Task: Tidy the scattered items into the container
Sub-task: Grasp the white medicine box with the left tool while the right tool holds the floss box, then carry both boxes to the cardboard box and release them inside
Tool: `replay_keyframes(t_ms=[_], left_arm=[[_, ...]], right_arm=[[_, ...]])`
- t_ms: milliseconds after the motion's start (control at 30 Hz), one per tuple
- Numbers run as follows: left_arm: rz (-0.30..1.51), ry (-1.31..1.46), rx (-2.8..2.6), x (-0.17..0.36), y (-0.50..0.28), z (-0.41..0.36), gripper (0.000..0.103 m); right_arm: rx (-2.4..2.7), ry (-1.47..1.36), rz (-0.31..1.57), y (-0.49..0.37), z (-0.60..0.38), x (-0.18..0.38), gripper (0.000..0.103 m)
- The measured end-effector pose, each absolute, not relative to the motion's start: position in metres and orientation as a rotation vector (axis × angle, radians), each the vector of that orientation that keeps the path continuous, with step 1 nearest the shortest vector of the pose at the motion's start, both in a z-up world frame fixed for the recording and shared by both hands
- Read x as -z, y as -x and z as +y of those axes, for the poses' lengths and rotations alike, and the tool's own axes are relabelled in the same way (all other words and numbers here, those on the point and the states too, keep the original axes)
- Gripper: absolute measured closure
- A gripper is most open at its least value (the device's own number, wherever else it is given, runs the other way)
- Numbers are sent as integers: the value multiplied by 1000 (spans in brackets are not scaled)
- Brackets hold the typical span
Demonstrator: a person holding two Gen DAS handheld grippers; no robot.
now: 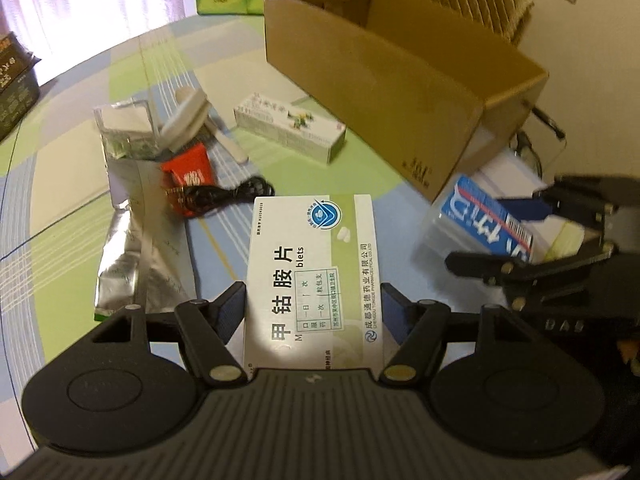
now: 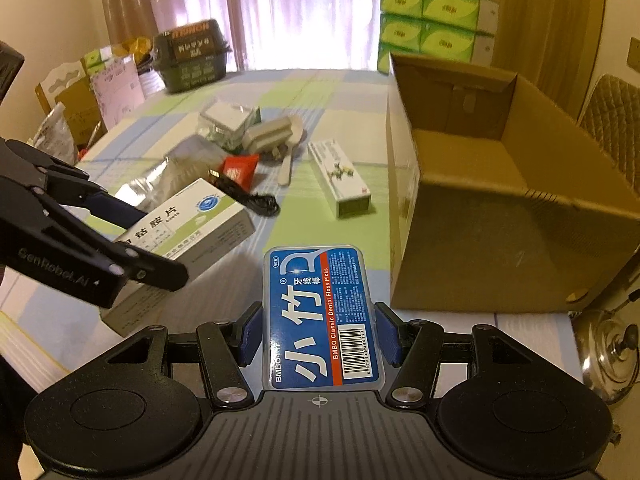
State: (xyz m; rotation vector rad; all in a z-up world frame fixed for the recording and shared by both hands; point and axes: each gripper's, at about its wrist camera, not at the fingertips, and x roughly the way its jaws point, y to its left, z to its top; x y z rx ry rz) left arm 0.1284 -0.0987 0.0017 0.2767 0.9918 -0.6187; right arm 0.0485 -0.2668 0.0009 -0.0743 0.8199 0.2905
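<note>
My left gripper (image 1: pixel 314 308) has its fingers clamped on the long sides of a white and green tablet box (image 1: pixel 314 276), held above the counter (image 1: pixel 56 216); light stiff card, I judge, so a firm side grip suits. My right gripper (image 2: pixel 318 330) pinches a blue floss-pick case (image 2: pixel 318 316) reading "BMBO Classic Dental Floss Picks"; its slick plastic could slip. Beyond lie a black cable (image 1: pixel 236 196), a red sachet (image 1: pixel 190 170), a foil pouch (image 1: pixel 128 248) and a slim green carton (image 1: pixel 290 126). The open cardboard box (image 2: pixel 500 200) waits beside them.
</note>
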Motion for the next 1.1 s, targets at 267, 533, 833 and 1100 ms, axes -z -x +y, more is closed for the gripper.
replay_keyframes(t_ms=[267, 533, 833, 1100], left_arm=[[912, -258, 641, -45, -128, -122, 36], [832, -266, 686, -83, -126, -155, 36], [783, -268, 723, -114, -147, -209, 36], [811, -162, 706, -118, -181, -248, 36]], right_arm=[[-253, 87, 719, -43, -279, -40, 43], [-203, 86, 617, -40, -306, -80, 43], [-140, 90, 544, -77, -348, -111, 43], [-95, 93, 550, -123, -384, -114, 43]])
